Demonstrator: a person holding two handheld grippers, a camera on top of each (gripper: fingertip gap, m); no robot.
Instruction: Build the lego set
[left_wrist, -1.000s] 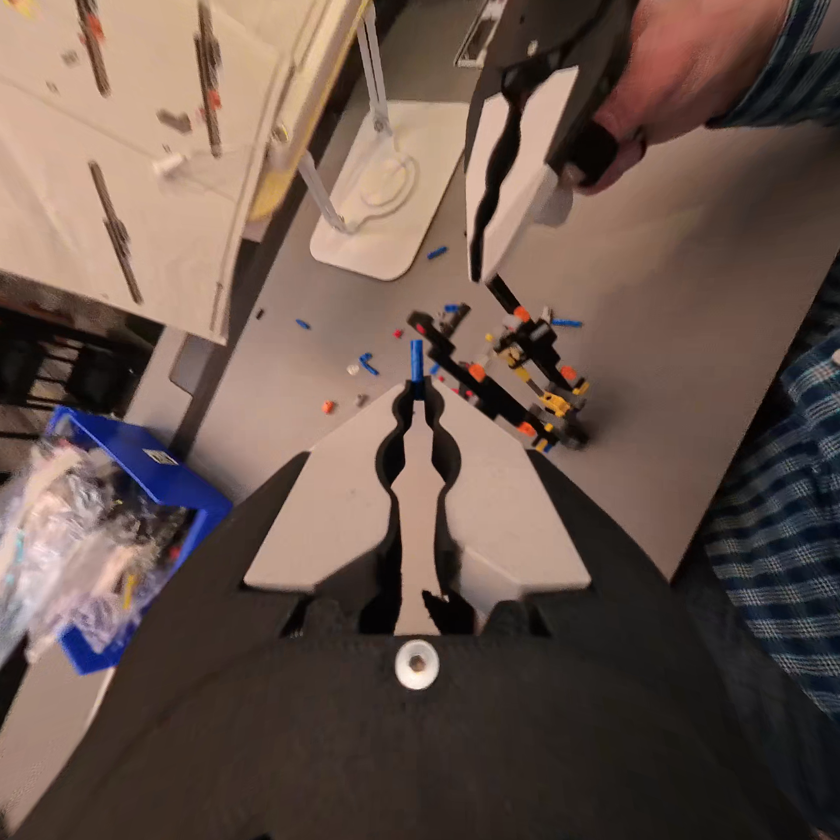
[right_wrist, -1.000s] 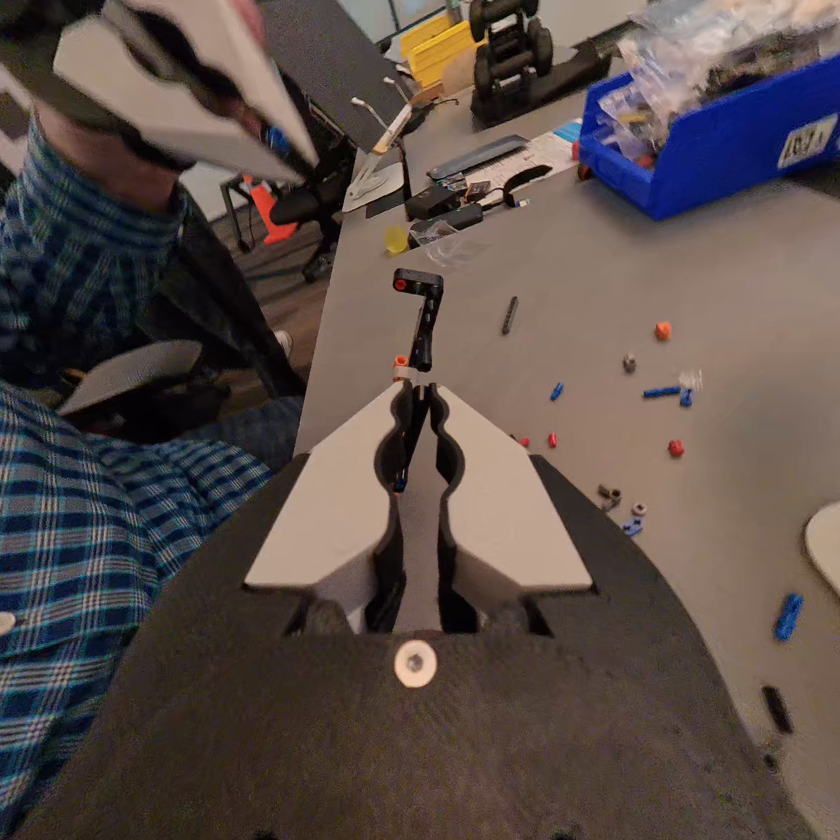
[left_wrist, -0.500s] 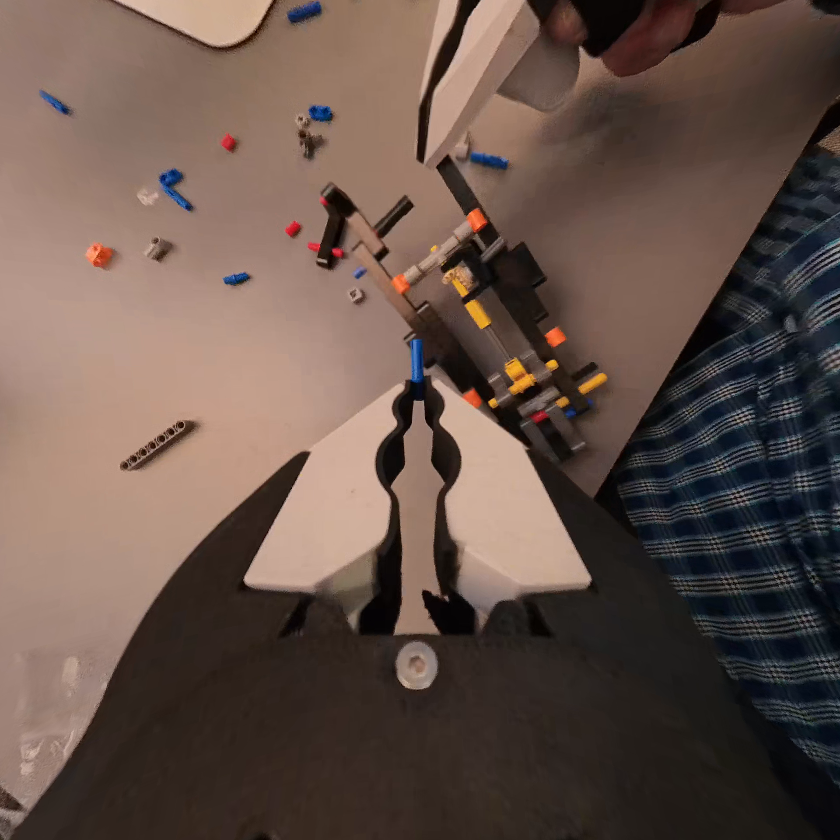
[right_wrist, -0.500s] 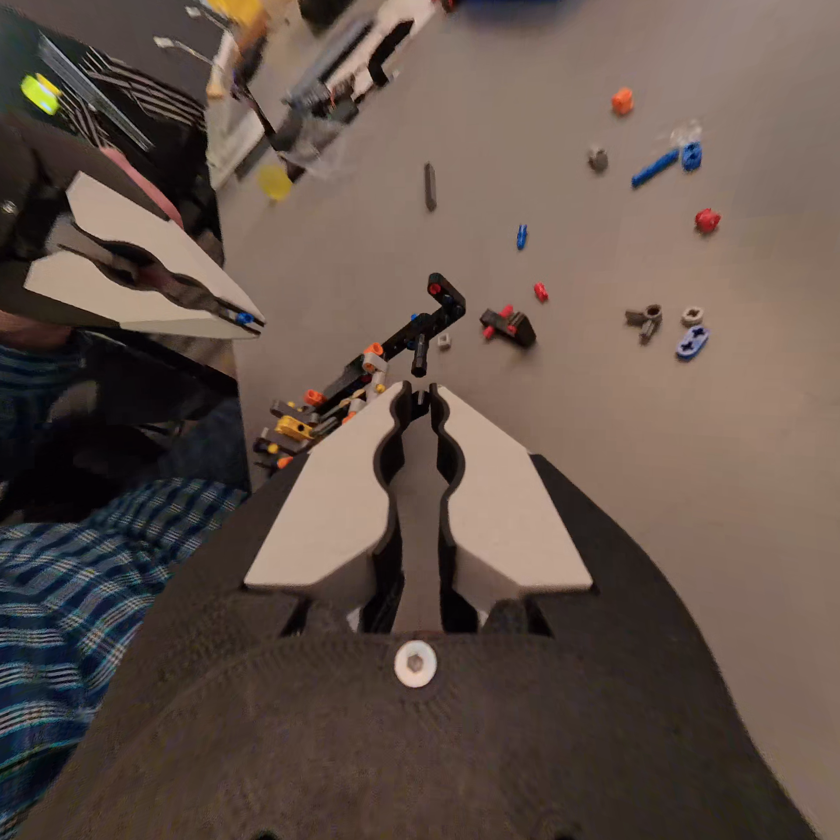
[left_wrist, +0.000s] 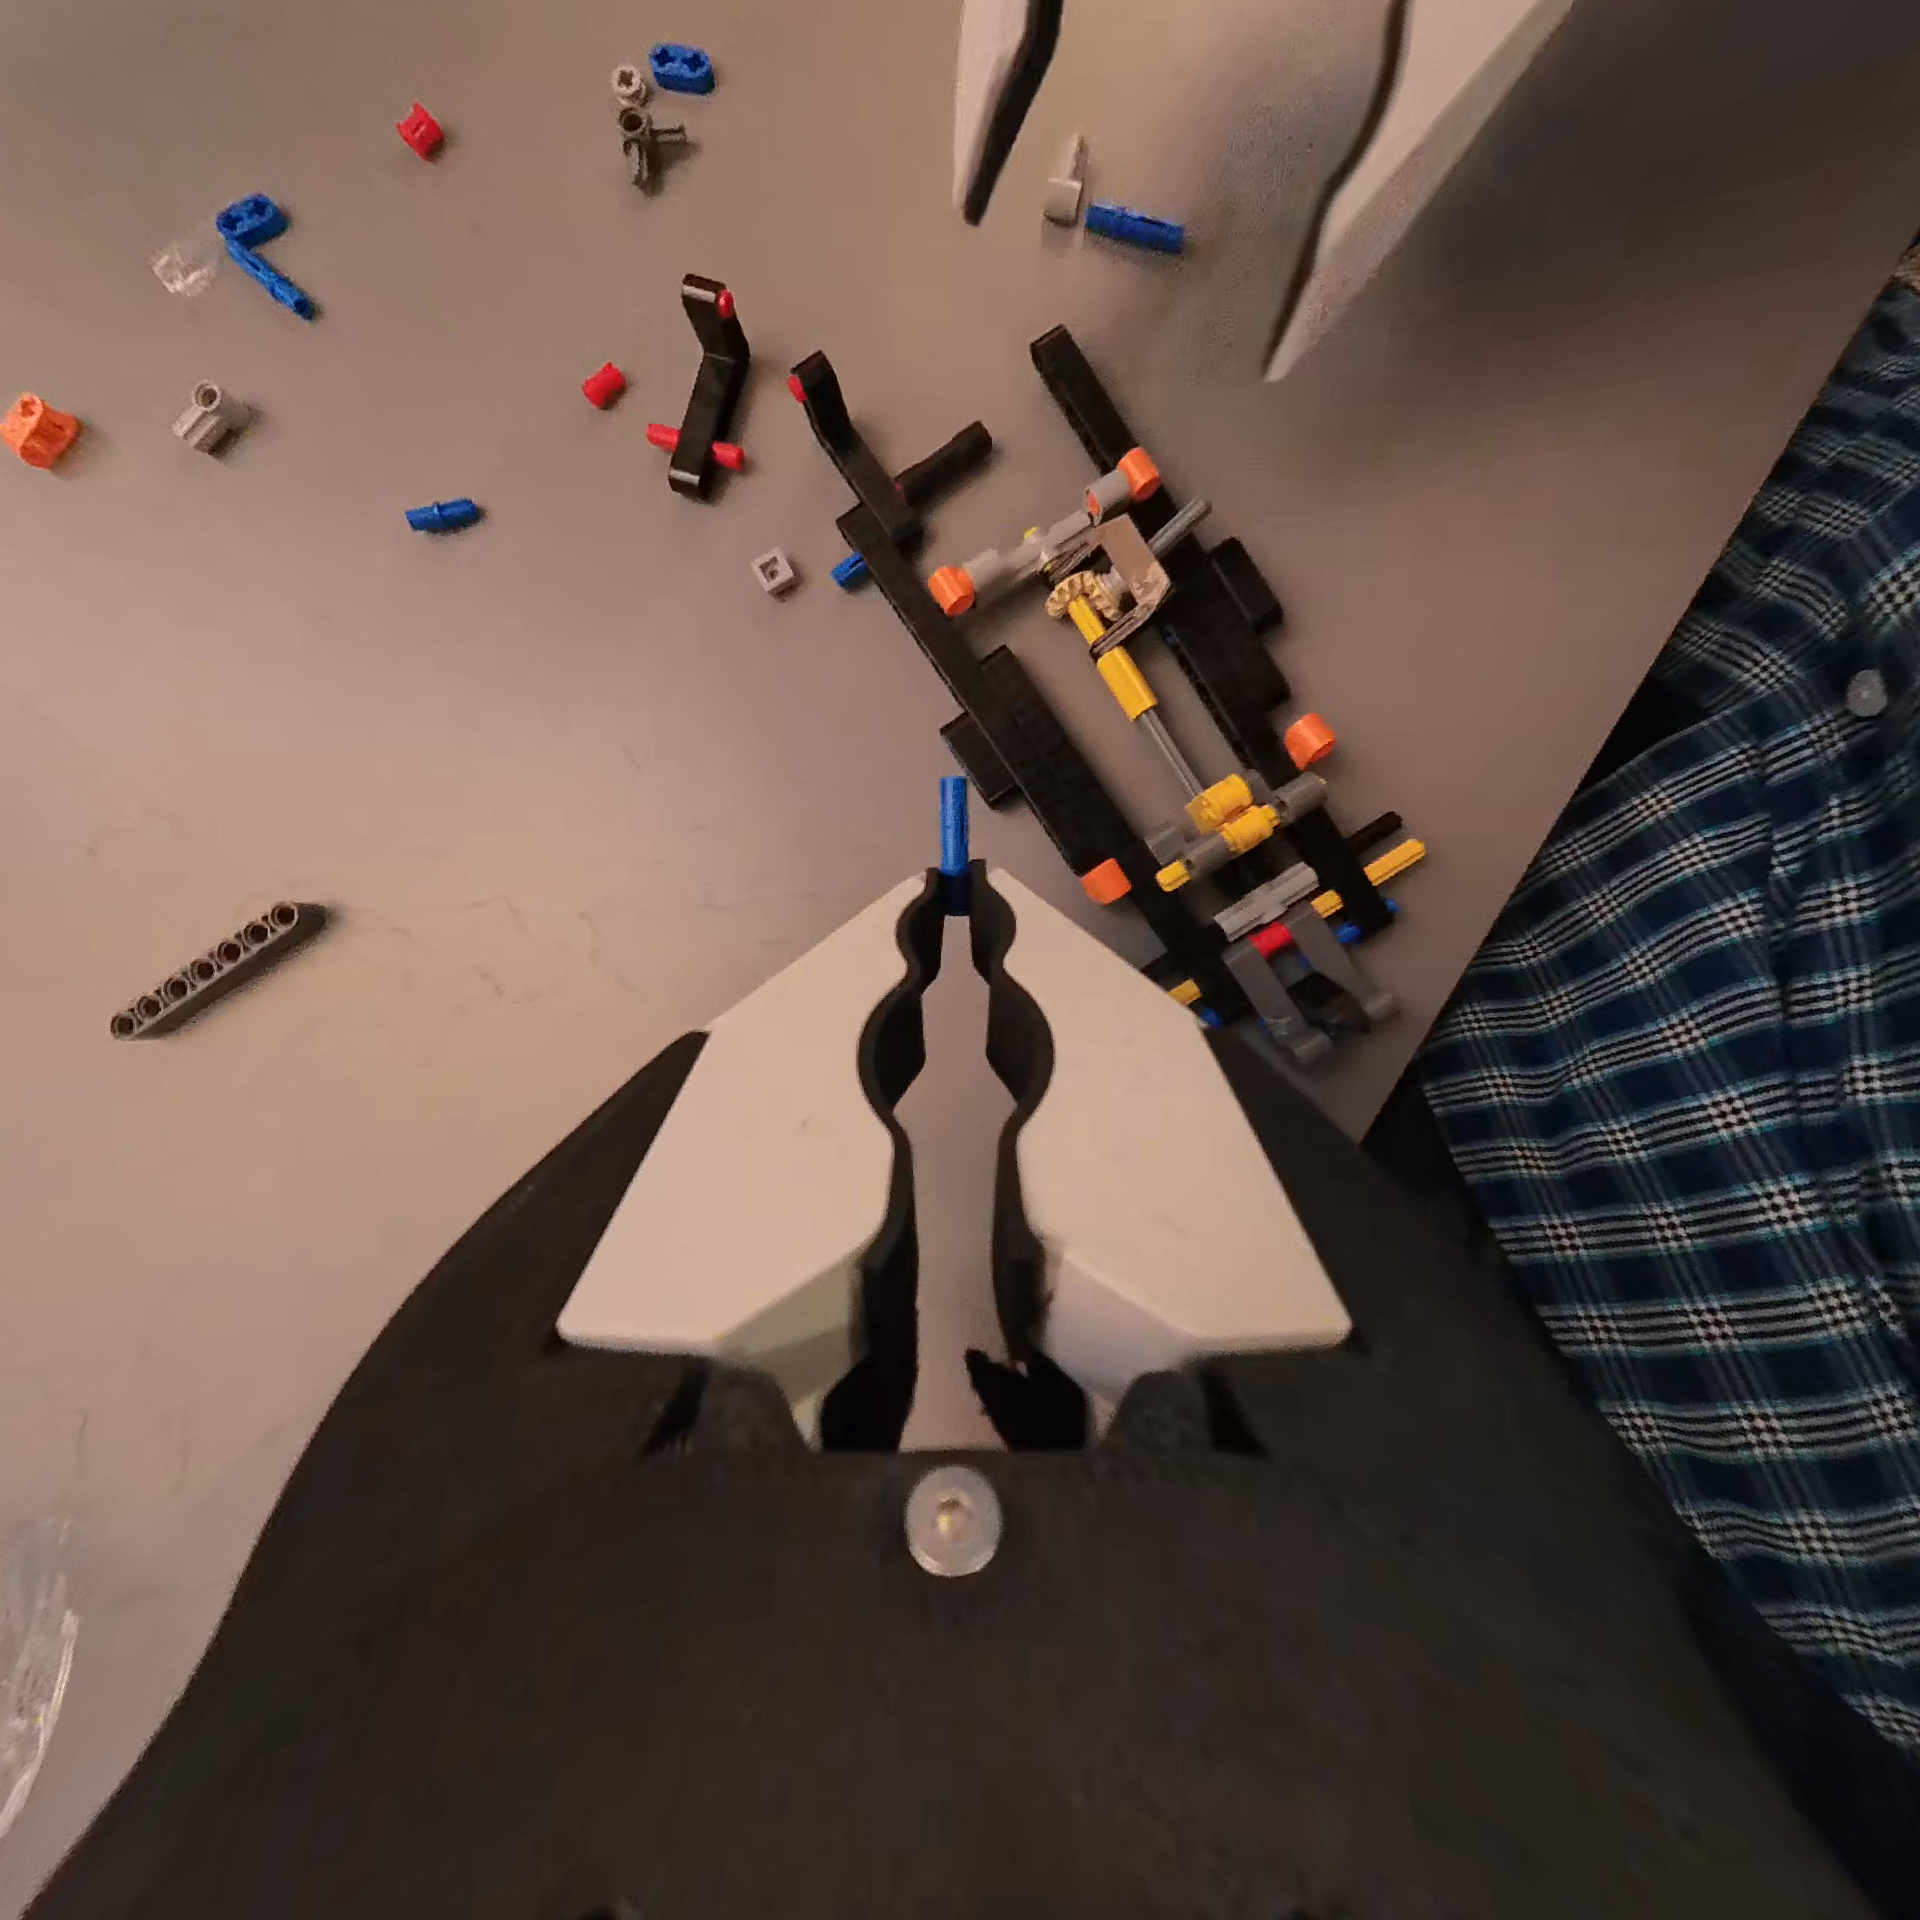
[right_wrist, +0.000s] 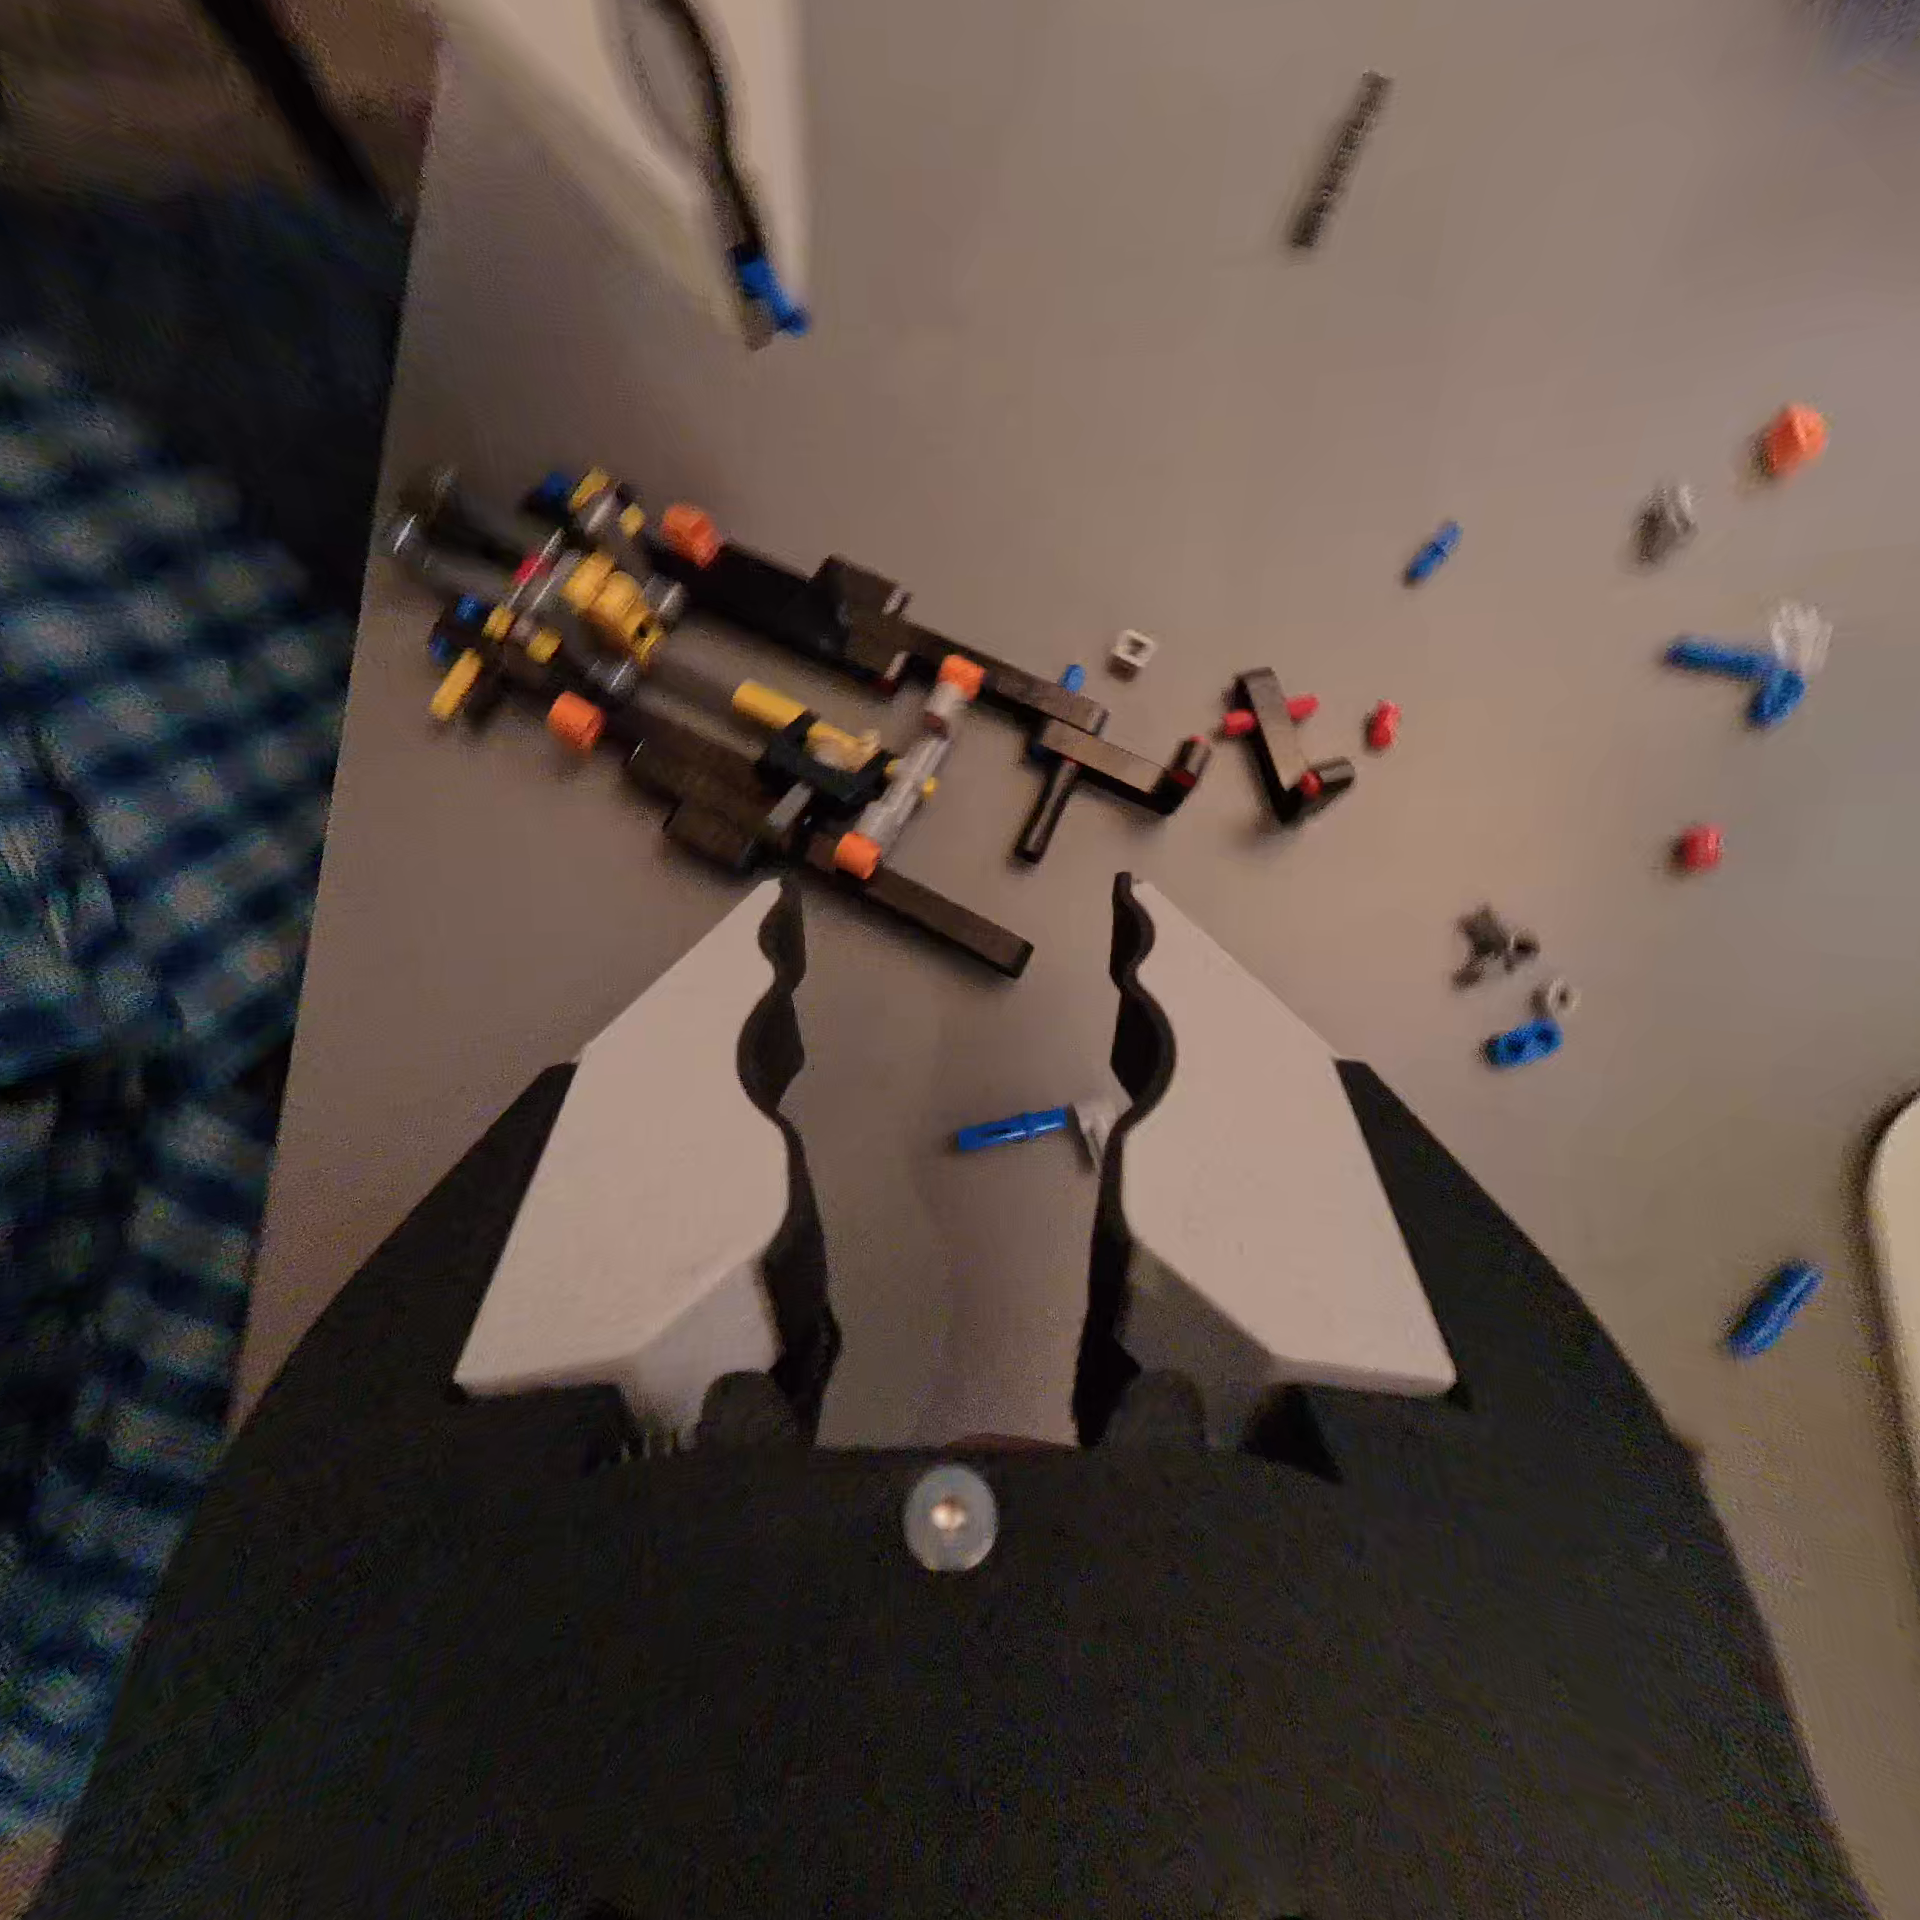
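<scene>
My left gripper (left_wrist: 953, 896) is shut on a short blue pin (left_wrist: 953, 826) that sticks out past its tips, just left of the lego assembly (left_wrist: 1122, 707). The assembly is two long black beams joined by grey axles, with yellow gears and orange bushes. It lies flat on the grey table (left_wrist: 520, 727) near the front edge. My right gripper (right_wrist: 953, 891) is open and empty, hovering over one end of the assembly (right_wrist: 727, 675). It shows at the top of the left wrist view (left_wrist: 1127, 291). The left gripper with its pin (right_wrist: 764, 286) shows at the top of the right wrist view.
Loose pieces lie scattered: a black bent beam with red pins (left_wrist: 707, 395), a grey beam (left_wrist: 213, 971), an orange piece (left_wrist: 40, 428), and a blue pin (right_wrist: 1013, 1130) under my right gripper. A person's plaid shirt (left_wrist: 1714, 935) is at the table edge. A white base (right_wrist: 1896, 1247) is at the right.
My right gripper has let go of the assembly and opened; the assembly now lies flat on the table. My left gripper has come down close beside it, still holding the blue pin.
</scene>
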